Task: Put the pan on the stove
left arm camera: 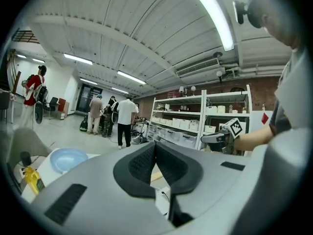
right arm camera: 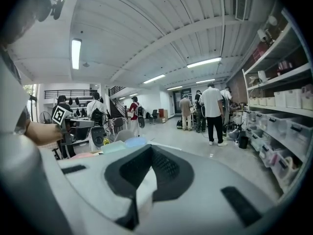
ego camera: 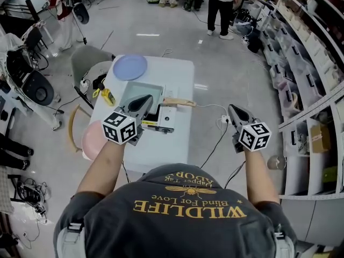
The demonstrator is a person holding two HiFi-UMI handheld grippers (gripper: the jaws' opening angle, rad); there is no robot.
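Note:
A square grey-green pan [ego camera: 138, 92] with a wooden handle [ego camera: 178, 102] lies on the white table [ego camera: 177, 71]. It seems to rest on a low stove [ego camera: 165, 119] with a white front panel, though my left gripper hides part of it. My left gripper [ego camera: 145, 101] hovers over the pan's near edge, shut, its pads [left arm camera: 142, 163] meeting with nothing between them. Off the table's right side, my right gripper [ego camera: 232, 109] hangs in the air, also shut and empty. The right gripper view shows the pan [right arm camera: 113, 147] low at left.
A blue plate [ego camera: 129, 66] lies at the table's far end and a pink plate [ego camera: 92, 138] at its near left. A yellow item [ego camera: 108, 96] sits by the left edge. Cables trail over the floor at right. Shelving [ego camera: 312, 63] lines the right wall. People stand far off.

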